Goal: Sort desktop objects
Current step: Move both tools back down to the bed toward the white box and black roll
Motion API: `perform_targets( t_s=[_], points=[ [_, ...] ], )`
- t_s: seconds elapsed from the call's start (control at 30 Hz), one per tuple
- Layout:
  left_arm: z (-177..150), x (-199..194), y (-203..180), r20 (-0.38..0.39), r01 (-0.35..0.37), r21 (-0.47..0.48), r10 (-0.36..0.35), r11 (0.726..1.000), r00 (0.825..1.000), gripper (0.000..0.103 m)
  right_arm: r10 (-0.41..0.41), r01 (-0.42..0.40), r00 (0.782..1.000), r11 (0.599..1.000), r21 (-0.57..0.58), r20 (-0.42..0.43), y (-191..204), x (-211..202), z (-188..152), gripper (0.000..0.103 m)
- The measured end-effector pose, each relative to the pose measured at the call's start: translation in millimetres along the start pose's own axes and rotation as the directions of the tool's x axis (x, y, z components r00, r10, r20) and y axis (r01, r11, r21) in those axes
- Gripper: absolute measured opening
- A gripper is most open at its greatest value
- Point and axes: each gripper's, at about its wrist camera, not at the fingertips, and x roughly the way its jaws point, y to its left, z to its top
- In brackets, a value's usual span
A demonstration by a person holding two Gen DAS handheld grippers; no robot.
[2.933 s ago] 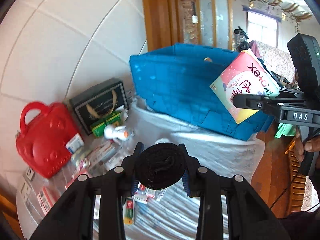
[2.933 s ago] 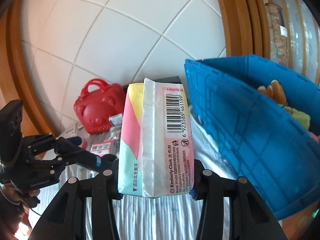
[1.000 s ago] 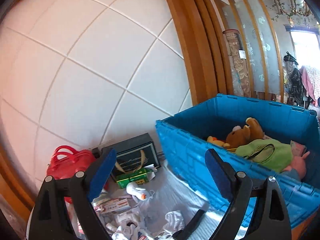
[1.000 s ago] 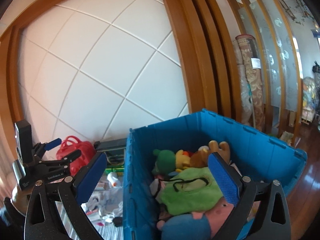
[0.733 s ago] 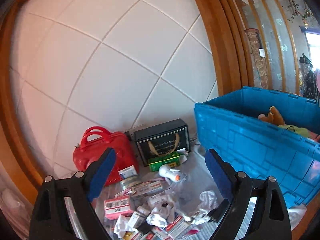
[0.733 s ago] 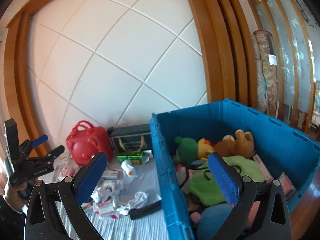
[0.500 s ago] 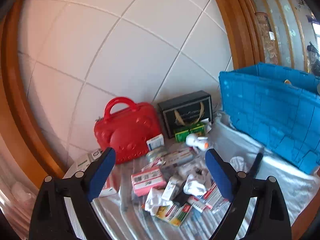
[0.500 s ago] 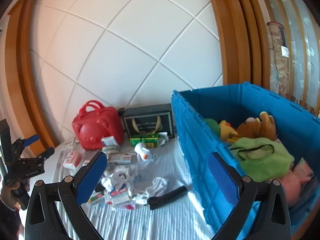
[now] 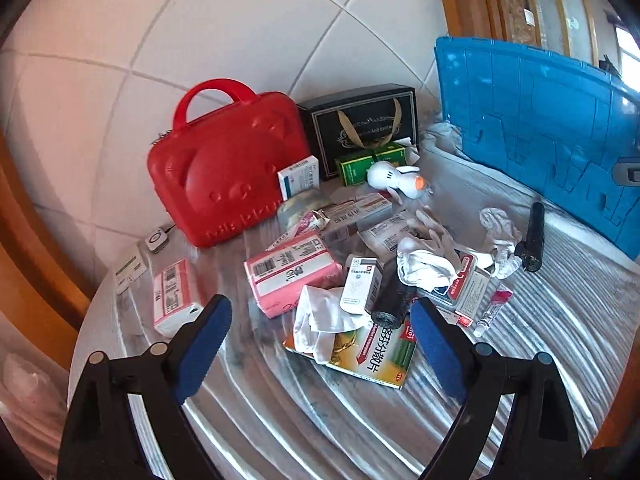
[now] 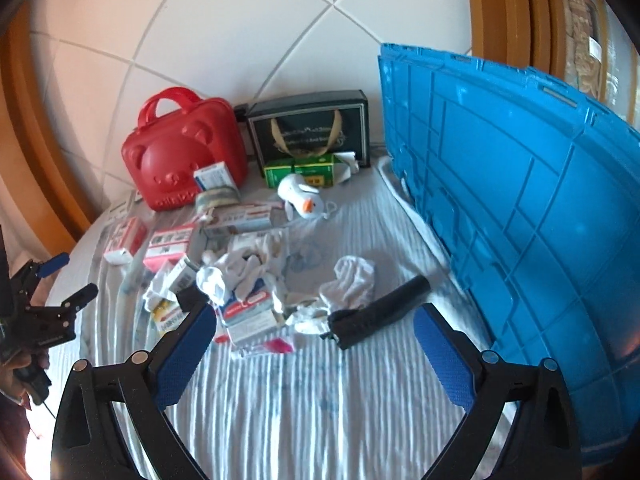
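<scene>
A heap of small items lies on the striped cloth: a pink pack (image 9: pixel 292 276), medicine boxes, white socks (image 9: pixel 428 264), a black roll (image 9: pixel 388 300), a black cylinder (image 10: pixel 380 312) and a white duck toy (image 9: pixel 396 178). My left gripper (image 9: pixel 320 340) hovers open just above the near side of the heap, nothing between its blue pads. My right gripper (image 10: pixel 316 344) is open too, over the cloth in front of the black cylinder and a white sock (image 10: pixel 352 282). The blue crate (image 10: pixel 520 208) stands at the right. The left gripper (image 10: pixel 60 276) also shows at the far left of the right wrist view.
A red case (image 9: pixel 224 168) and a black gift box (image 9: pixel 360 128) stand against the tiled wall at the back. A green box (image 9: pixel 372 164) lies before the gift box. Wooden frames border the wall at left and right. A hand (image 10: pixel 24 372) holds the left gripper's handle.
Both grippers have released their loads over the crate, swung left away from it and come down toward the heap on the cloth. Both stay open and empty.
</scene>
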Motion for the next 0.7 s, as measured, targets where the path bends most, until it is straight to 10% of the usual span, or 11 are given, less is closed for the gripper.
perform_targets(
  t_s=[0.33, 0.7],
  points=[
    [11, 104, -11, -0.113, 0.217, 0.116, -0.204, 0.969, 0.972, 0.092, -0.111, 0.123, 0.990, 0.981, 0.150, -0.088, -42, 88, -4, 0.095],
    [8, 177, 0, -0.244, 0.424, 0.030, -0.405, 0.905, 0.881, 0.066, -0.202, 0.295, 0.918, 0.923, 0.248, -0.342, -72, 194, -24, 0.078]
  ],
)
